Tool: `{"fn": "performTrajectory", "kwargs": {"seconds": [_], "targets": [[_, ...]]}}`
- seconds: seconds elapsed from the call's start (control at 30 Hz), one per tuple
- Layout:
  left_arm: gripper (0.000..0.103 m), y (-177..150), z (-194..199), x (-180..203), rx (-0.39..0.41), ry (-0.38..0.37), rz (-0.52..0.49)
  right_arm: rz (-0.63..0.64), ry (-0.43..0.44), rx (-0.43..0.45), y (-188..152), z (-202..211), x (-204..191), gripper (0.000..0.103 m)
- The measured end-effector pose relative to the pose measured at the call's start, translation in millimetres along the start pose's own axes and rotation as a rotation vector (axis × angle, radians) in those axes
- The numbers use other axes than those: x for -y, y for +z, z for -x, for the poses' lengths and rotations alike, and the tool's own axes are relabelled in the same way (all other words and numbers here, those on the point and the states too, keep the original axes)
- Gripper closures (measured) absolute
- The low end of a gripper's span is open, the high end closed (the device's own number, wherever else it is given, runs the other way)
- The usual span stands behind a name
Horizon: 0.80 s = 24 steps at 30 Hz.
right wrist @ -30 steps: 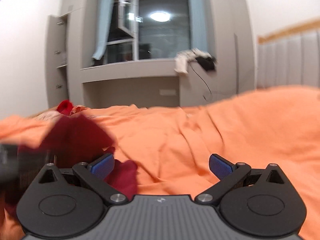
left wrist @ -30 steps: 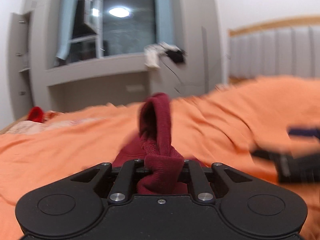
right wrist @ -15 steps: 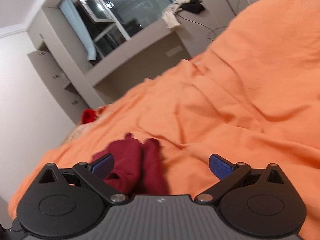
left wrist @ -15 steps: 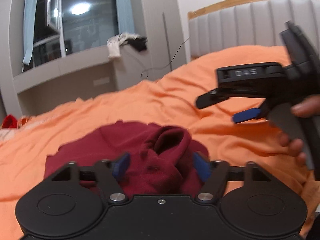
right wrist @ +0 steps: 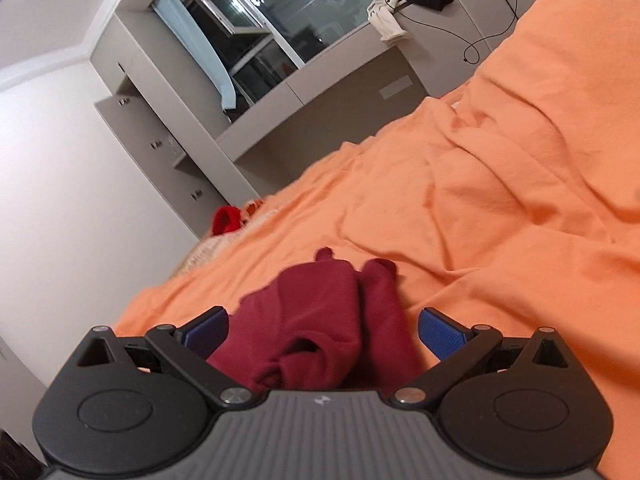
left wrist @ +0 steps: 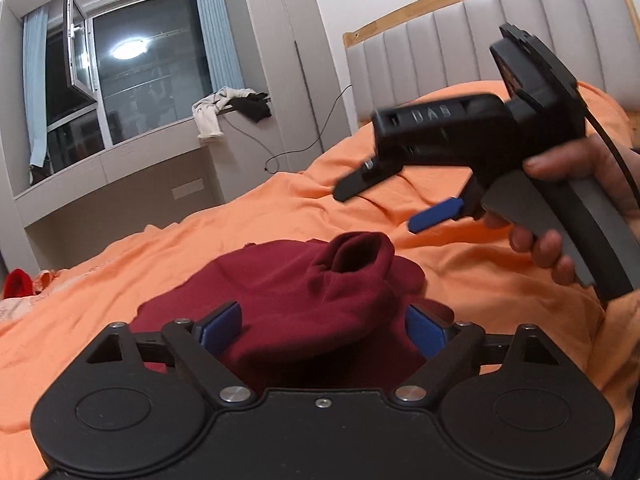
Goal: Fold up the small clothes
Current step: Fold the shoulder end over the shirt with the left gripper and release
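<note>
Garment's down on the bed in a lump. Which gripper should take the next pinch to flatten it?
Left, probably. The left gripper sits low with the dark red garment bunched between its opening jaws, not pinched. The right gripper hangs open above the orange bedspread, beside the garment.

Home bedroom: bed w/ orange sheet [left wrist: 280,208], padded headboard [left wrist: 460,44], window [left wrist: 152,64].
</note>
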<state>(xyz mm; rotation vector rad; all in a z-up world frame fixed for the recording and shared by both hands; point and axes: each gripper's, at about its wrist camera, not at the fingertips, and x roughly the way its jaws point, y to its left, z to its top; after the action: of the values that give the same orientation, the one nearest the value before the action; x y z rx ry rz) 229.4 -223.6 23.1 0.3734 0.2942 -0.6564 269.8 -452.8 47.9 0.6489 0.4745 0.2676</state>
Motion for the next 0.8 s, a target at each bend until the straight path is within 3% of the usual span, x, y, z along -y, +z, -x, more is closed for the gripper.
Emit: {"fn": "performTrajectory", "kwargs": {"seconds": [0.17,0.23,0.27,0.4,0.53,0.63,0.8], "targets": [[0.041,-5,-4,-1,0.022,-0.019,0.000,-0.106,0.042,-0.020,2,-16,10,0.001],[0.061,-6,-6,-1,0.035,-0.038,0.016,-0.143,0.026,-0.021,1,-22,17,0.014],[0.063,-6,-7,-2,0.042,-0.043,0.022,-0.155,0.010,-0.026,1,-25,21,0.017],[0.088,-19,-8,1,0.082,-0.069,0.029,-0.148,-0.051,-0.055,-3,-38,27,0.051],[0.090,-32,-8,3,0.092,-0.086,0.011,-0.118,-0.058,-0.074,-6,-46,21,0.080],[0.092,-32,-9,1,0.099,-0.086,0.023,-0.052,-0.083,-0.052,-7,-46,9,0.094],[0.094,-31,-8,-1,0.117,-0.090,0.044,0.097,-0.110,0.052,-4,-23,-13,0.099]]}}
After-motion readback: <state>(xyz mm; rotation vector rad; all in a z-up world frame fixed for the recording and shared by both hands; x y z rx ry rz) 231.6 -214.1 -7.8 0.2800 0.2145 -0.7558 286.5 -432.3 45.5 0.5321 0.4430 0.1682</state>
